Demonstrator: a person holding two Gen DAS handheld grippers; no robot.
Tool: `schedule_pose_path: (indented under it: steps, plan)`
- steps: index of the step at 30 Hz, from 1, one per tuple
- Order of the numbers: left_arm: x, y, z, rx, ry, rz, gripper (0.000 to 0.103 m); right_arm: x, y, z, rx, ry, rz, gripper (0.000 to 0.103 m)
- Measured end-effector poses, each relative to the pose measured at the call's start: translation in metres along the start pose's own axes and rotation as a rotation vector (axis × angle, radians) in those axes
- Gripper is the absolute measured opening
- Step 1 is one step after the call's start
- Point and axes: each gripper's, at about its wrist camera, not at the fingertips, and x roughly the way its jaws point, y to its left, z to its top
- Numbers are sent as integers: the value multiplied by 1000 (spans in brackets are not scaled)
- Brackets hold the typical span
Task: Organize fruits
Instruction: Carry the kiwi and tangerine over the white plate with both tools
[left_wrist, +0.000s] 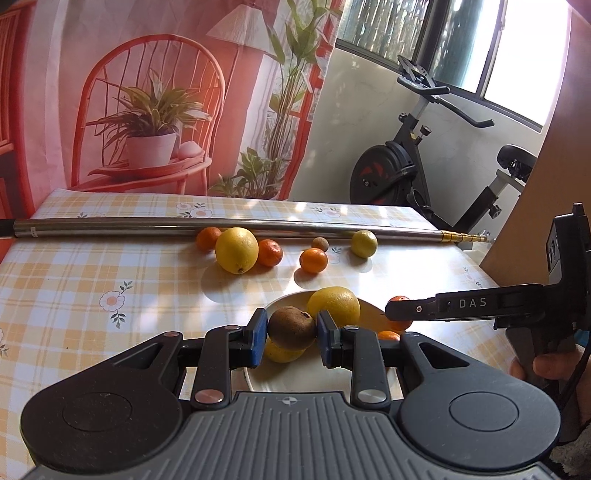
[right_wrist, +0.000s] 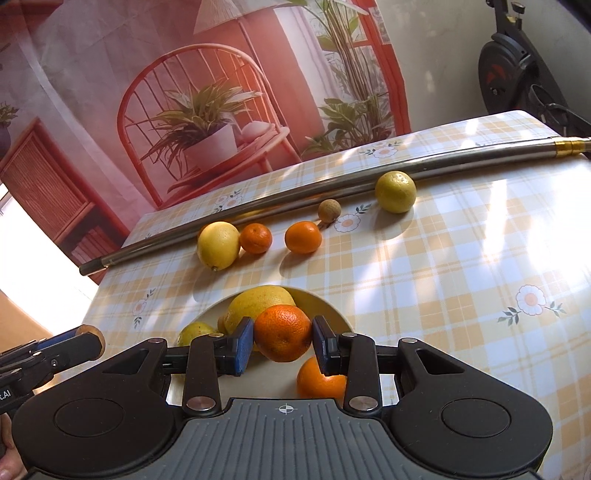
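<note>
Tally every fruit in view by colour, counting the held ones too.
Orange fruits: 5
Yellow fruits: 4
Brown fruits: 2
Total: 11

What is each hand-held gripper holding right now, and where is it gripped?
Left hand-held gripper: brown fuzzy kiwi, pinched across its sides. Right hand-held gripper: round orange tangerine, pinched across its sides.
</note>
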Motion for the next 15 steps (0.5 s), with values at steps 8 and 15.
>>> schedule_pose_path:
  steps: [8,15]
  plan:
    - [12,-1,-11,13,46,-1,30,-7,-8,-9,-7,-9,-37,31]
    - [23,-3,-18,23,73,3,30,5,-3,-10,-83,-12,-74,31]
